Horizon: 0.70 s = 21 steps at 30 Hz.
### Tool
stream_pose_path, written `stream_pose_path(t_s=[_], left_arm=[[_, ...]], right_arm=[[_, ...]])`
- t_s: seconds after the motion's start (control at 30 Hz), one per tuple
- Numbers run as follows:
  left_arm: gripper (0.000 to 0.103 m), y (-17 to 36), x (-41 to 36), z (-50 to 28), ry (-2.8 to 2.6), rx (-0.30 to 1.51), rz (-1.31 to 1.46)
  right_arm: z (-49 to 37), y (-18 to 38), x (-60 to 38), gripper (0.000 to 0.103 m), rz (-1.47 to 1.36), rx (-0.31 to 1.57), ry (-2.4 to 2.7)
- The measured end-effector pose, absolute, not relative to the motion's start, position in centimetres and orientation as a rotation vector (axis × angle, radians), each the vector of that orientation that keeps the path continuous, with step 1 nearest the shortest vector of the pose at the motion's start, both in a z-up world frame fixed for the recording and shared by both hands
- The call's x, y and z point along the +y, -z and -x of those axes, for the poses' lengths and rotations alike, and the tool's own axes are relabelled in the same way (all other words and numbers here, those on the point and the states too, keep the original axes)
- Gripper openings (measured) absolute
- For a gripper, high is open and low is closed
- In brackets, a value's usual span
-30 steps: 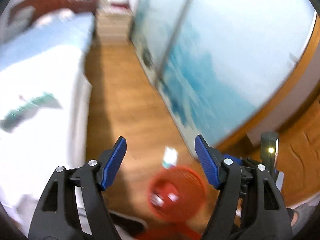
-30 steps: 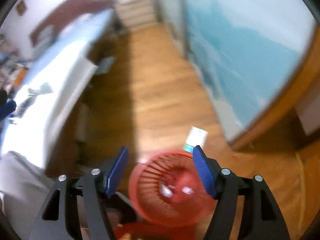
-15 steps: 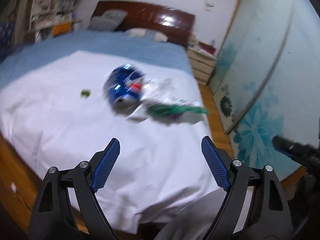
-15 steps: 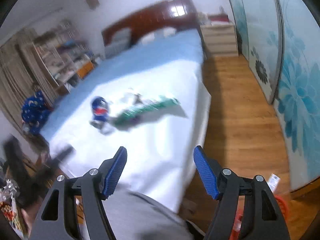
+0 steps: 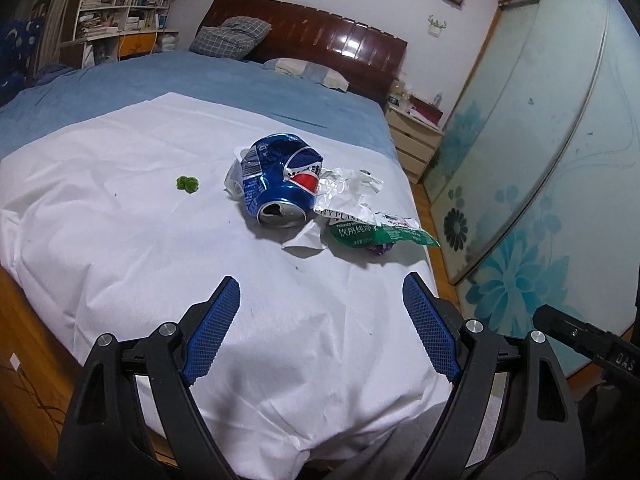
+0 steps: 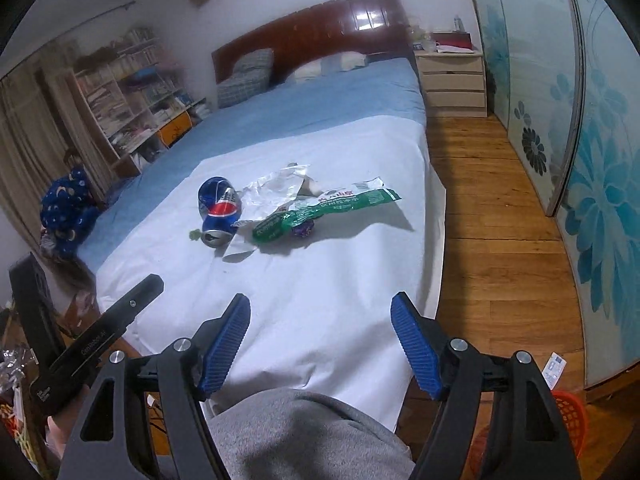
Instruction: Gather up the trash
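Note:
Trash lies on the white sheet (image 5: 120, 240) of the bed: a crushed blue soda can (image 5: 280, 184) (image 6: 219, 210), a crumpled silver wrapper (image 5: 344, 188) (image 6: 276, 190), a green bottle label (image 5: 380, 234) (image 6: 328, 208), a small purple scrap (image 6: 303, 230), a white paper piece (image 5: 306, 240) and a small green bit (image 5: 187, 183). My left gripper (image 5: 320, 312) hovers open over the sheet's near part, well short of the can. My right gripper (image 6: 320, 332) is open too, its jaws still opening, with nothing between them.
A red mesh basket (image 6: 568, 420) stands on the wooden floor at the lower right, with a small white packet (image 6: 554, 368) beside it. Sliding floral doors (image 6: 580, 140) line the right. A nightstand (image 6: 452, 80), headboard, pillows and bookshelves (image 5: 120, 0) lie beyond. A grey-clad leg (image 6: 312, 432) shows below.
Both grippers swung from the red basket on the floor round to the bed. The trash pile has come into sharp view ahead. Both pairs of jaws stand a little wider.

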<state>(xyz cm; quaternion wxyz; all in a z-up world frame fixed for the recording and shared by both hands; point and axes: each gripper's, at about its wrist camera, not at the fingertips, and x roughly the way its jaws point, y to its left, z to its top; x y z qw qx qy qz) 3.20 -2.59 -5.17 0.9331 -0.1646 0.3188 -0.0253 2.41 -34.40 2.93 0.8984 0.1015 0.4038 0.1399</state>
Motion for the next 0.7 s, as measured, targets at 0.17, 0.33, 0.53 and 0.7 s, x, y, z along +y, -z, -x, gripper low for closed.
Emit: stream_pose_path(t_s=[0.17, 0.33, 0.53, 0.7], left_arm=[[0.083, 5.2, -1.6, -6.3, 0.058, 0.614, 0.316], [0.085, 6.3, 0.4, -11.5, 0.083, 0.617, 0.364], [0.085, 8.8, 1.6, -16.7, 0.113, 0.668, 0.438], [0.085, 10.5, 1.7, -18.7, 0.126, 0.714, 0.518]], right_arm=[[-2.0, -3.2, -32.7, 0.073, -0.135, 0.818, -0.301], [-1.3, -3.6, -31.5, 0.073, -0.051, 0.783, -0.302], [-1.0, -3.9, -30.8, 0.073, -0.006, 0.764, -0.291], [-0.7, -4.0, -29.8, 0.073, 0.043, 0.752, -0.285]])
